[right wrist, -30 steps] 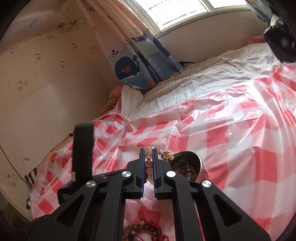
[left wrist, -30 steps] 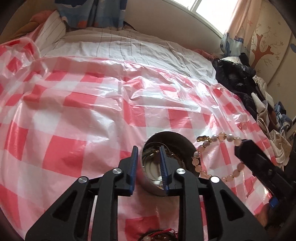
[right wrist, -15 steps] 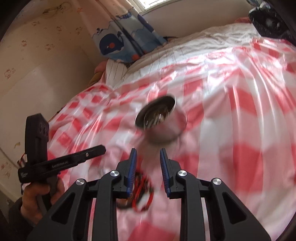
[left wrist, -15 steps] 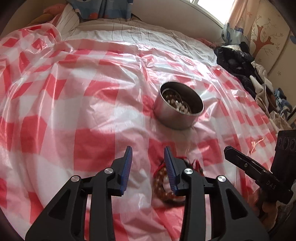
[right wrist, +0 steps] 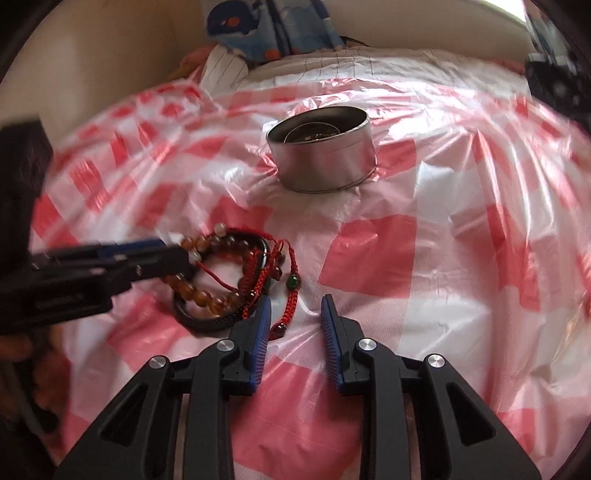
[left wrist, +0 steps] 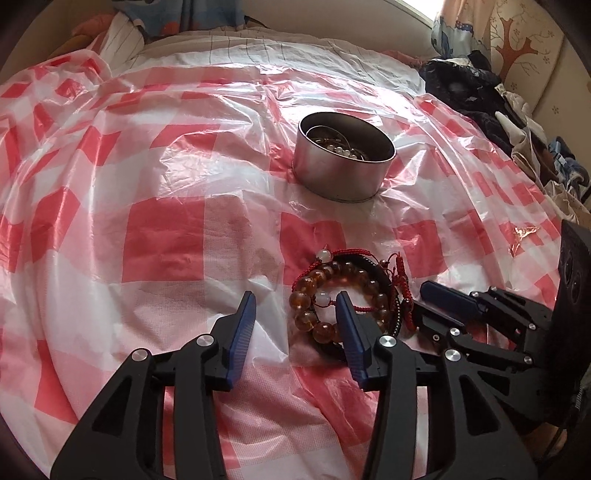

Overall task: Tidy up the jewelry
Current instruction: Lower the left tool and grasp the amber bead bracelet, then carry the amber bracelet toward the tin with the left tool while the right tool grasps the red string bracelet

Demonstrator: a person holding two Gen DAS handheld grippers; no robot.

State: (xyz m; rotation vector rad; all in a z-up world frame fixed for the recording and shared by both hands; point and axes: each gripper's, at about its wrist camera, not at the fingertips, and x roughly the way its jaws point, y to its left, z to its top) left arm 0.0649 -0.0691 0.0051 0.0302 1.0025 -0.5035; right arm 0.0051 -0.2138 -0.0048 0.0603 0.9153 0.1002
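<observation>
A round metal tin point(left wrist: 343, 162) stands on the red-checked plastic sheet with pearl beads and chains inside; it also shows in the right wrist view point(right wrist: 321, 147). A pile of bracelets point(left wrist: 347, 295), amber beads, red cords and a black band, lies nearer; it also shows in the right wrist view point(right wrist: 236, 273). My left gripper point(left wrist: 295, 306) is open at the pile's left edge, its right finger over the beads. My right gripper point(right wrist: 295, 310) is open at the pile's right side, a red cord with a green bead point(right wrist: 293, 281) between its fingers.
The checked sheet point(left wrist: 147, 221) covers a bed, wrinkled all over. A heap of dark clothes point(left wrist: 472, 92) lies at the far right. A whale-print curtain point(right wrist: 266, 26) and striped bedding are at the back.
The pale bead bracelet held by my right gripper went into the tin. Both grippers opened, pulled back from the tin and came down to the bracelet pile.
</observation>
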